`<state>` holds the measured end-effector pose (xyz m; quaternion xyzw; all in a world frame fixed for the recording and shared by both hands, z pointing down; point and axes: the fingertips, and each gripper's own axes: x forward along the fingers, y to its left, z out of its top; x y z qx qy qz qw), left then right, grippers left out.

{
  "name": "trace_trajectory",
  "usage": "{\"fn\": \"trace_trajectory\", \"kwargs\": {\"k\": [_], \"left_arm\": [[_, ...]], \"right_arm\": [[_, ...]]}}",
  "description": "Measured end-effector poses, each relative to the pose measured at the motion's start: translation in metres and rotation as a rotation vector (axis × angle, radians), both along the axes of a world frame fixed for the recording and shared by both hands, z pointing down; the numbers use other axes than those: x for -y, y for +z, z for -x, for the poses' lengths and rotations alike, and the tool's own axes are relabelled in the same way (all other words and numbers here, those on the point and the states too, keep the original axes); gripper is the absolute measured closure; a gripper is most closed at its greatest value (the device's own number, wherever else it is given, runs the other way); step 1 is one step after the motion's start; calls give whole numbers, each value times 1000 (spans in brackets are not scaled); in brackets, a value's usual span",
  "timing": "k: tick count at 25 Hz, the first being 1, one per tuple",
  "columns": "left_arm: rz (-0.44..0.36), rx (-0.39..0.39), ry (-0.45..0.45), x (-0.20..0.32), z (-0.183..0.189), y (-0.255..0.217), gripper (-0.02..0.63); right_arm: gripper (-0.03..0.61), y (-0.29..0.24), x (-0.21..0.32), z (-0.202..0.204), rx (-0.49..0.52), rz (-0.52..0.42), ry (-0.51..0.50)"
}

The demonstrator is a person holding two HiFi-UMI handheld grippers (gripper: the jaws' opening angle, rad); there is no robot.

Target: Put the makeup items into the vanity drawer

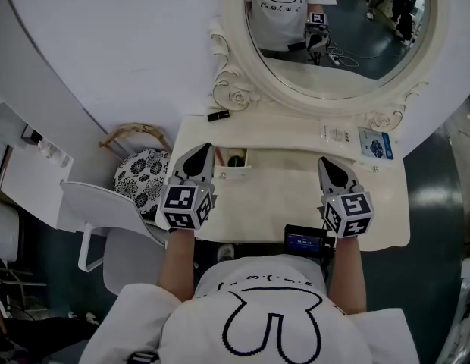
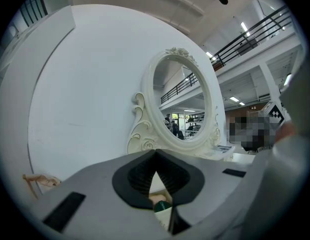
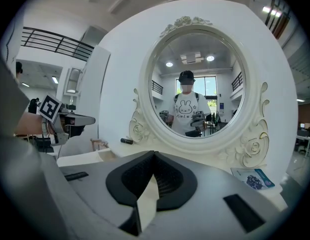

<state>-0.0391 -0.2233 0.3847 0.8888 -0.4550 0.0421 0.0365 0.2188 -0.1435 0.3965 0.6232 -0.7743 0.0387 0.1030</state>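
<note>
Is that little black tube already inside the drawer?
No, the black tube lies on the vanity top by the mirror frame.

We find that the tabletop (image 1: 280, 196) and the carved mirror frame (image 1: 233, 89) carry a smooth cream coat, paint-like, with a soft sheen. The mirror glass (image 1: 356, 36) is glossy and reflective. The left tool (image 2: 155, 154) and right tool (image 3: 154, 154) have matt grey, plastic-looking shells; their pads (image 3: 137, 176) look black, ribbed and rubbery. The shirt (image 1: 273, 317) is white printed cloth. The chair (image 1: 98, 203) looks like smooth white plastic, its cushion (image 1: 140, 177) patterned cloth.
</note>
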Motion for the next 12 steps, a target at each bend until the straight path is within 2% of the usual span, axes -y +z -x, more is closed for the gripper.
{"fn": "trace_trajectory", "kwargs": {"k": [12], "left_arm": [[-4,11,13,-3,-6,-1,586]], "right_arm": [[594,-1,-2,-1,9,-2,7]]}}
